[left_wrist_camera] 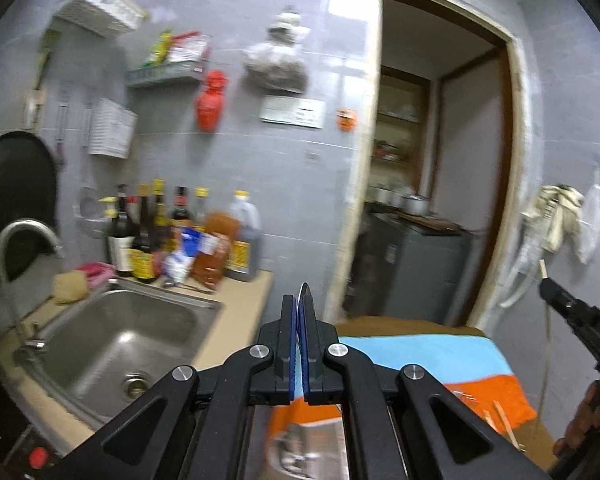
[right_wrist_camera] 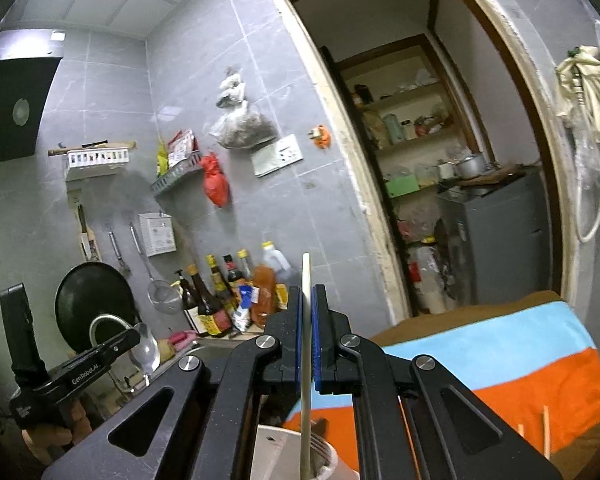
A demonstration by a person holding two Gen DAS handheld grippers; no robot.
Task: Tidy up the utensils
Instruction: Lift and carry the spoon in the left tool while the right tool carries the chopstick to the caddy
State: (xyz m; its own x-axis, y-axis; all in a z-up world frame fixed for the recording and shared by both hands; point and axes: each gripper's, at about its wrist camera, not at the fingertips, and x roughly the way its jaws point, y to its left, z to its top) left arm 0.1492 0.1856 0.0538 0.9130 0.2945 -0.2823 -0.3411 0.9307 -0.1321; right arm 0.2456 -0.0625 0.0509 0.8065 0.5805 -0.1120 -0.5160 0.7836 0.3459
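Observation:
My left gripper (left_wrist_camera: 299, 300) is shut on a metal spoon (left_wrist_camera: 302, 292), seen edge-on between the blue pads; its bowl (right_wrist_camera: 146, 348) shows in the right wrist view. My right gripper (right_wrist_camera: 309, 290) is shut on a pale chopstick (right_wrist_camera: 306, 344) held upright, its lower end over a white cup holder (right_wrist_camera: 296, 454) on the striped cloth (right_wrist_camera: 500, 356). The right gripper (left_wrist_camera: 548, 290) also shows at the right of the left wrist view with the chopstick tip (left_wrist_camera: 543, 269). More chopsticks (right_wrist_camera: 546, 430) lie on the cloth.
A steel sink (left_wrist_camera: 120, 344) with a tap (left_wrist_camera: 24, 236) is to the left, sauce bottles (left_wrist_camera: 172, 232) behind it. A black pan (right_wrist_camera: 94, 304) leans on the tiled wall. An open doorway (right_wrist_camera: 440, 160) leads to a pantry.

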